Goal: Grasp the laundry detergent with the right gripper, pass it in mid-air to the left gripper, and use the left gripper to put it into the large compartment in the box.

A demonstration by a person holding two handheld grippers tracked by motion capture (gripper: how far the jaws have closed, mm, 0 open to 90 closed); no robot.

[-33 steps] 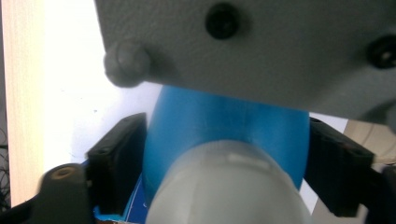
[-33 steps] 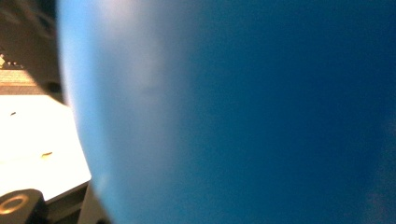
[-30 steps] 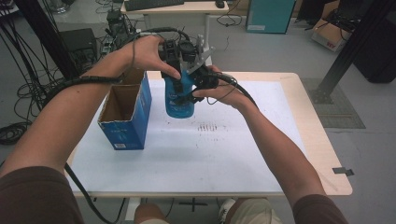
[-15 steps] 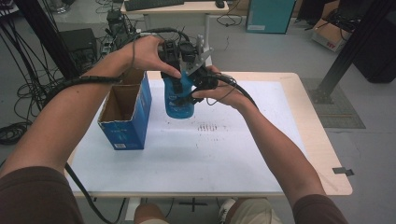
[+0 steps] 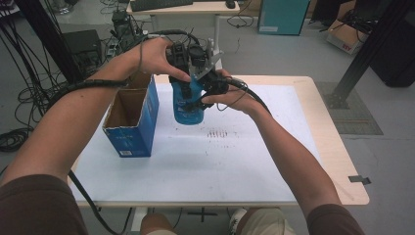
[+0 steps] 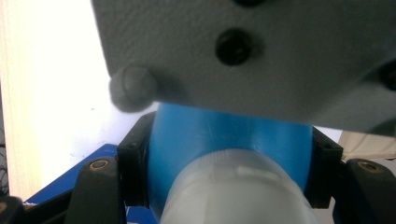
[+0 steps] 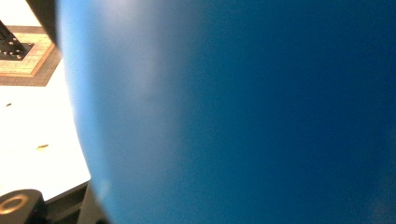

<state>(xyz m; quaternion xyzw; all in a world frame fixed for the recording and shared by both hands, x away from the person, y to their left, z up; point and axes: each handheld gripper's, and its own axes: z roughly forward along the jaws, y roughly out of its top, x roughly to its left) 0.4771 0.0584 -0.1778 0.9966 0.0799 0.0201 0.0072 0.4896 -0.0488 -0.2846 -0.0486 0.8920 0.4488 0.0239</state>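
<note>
The open blue cardboard box point(image 5: 131, 117) is standing near the table's point(image 5: 254, 181) left edge, blocking passage there (its flaps are up). Just beside it, toward the far edge, the blue bottle point(image 5: 188, 105) is hanging above the table, closing most of the gap between them. The near edge and the whole right side are lying open.

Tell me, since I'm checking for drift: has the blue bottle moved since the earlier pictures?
No. The bottle hangs at the same spot beside the box, above the table.
</note>
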